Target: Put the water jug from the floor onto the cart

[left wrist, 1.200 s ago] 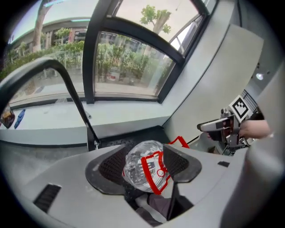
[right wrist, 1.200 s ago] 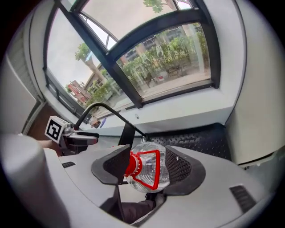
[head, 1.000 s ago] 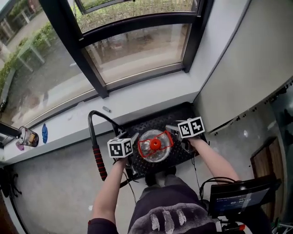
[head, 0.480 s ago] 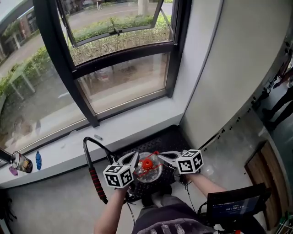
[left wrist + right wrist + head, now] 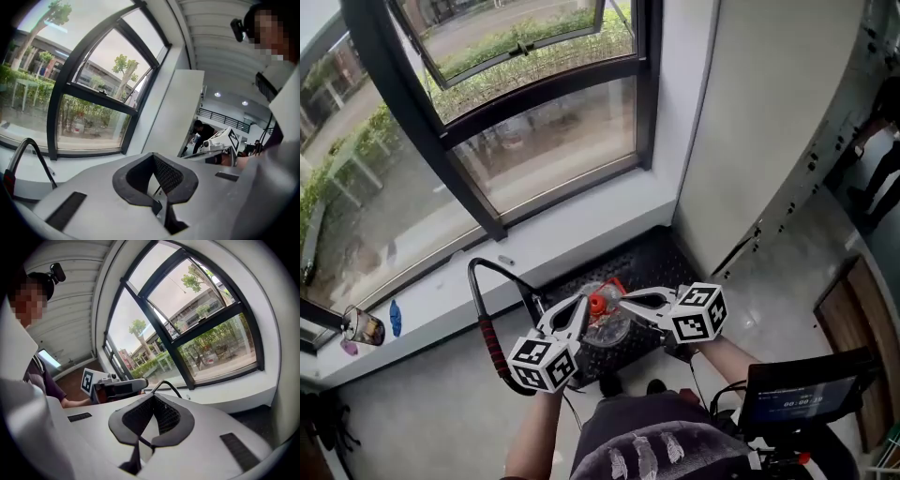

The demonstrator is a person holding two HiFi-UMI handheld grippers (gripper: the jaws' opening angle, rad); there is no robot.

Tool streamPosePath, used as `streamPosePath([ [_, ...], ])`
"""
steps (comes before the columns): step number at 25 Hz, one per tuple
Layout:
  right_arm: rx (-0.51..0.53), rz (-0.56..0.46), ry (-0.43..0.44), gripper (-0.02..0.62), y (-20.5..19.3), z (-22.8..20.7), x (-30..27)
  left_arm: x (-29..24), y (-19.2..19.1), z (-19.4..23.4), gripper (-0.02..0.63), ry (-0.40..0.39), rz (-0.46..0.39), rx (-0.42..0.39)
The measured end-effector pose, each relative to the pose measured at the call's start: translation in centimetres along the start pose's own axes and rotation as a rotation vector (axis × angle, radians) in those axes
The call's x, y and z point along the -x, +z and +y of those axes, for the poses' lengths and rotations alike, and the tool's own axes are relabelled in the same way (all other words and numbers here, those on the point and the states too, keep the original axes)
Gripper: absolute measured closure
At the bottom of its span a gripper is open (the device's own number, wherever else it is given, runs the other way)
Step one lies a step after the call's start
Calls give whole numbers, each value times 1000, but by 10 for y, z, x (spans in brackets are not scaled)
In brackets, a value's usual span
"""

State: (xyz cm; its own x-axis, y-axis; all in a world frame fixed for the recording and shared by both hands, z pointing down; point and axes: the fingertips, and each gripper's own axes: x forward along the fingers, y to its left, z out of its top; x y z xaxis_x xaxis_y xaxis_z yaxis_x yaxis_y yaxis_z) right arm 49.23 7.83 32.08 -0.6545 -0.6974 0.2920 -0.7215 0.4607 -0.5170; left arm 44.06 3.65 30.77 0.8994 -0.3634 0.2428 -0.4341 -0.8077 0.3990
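The clear water jug [image 5: 602,323] with a red cap [image 5: 597,305] stands upright on the black deck of the cart [image 5: 652,262], seen in the head view. Both grippers hover above it, lifted clear. My left gripper [image 5: 579,307] comes in from the lower left and my right gripper [image 5: 625,299] from the right. Their jaws are shut with nothing between them. The tips nearly meet over the cap. In the left gripper view the right gripper [image 5: 219,143] shows across the gap. The right gripper view shows the left gripper [image 5: 118,387] the same way. The jug is hidden in both gripper views.
The cart's black handle with a red grip [image 5: 492,344] rises at the left. A white window sill [image 5: 581,220] and a big window lie beyond the cart, a white wall [image 5: 769,131] to the right. A screen [image 5: 797,398] hangs at lower right. A person [image 5: 201,133] bends far behind.
Both grippers have left the jug's sides, shut their jaws and risen above it. The jug has stayed on the cart deck. The head view has lifted toward the window.
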Motion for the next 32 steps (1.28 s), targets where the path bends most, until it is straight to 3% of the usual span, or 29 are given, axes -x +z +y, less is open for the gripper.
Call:
streamPosePath([
  [7,-55,-29,63,597,-19,6,36,2,-19,-63,609,21,31,-57],
  [14,-66,-15,123,597,-46,29,33,34,-50,-73,609,95,69,-68],
  [18,-59,-39,124,597,-39,44,39,40,-35,-72,609,21,-23,48],
  [21,-57,-65,97,597,-34,54,35,50,-27,-67,609,0,-31,1],
  [24,-38,-71,73,597,-28,75,26,69,-24,-67,609,-59,-41,6],
  [32,27,-112,21,597,-25,171,-3,137,0,-62,609,-198,-65,-34],
])
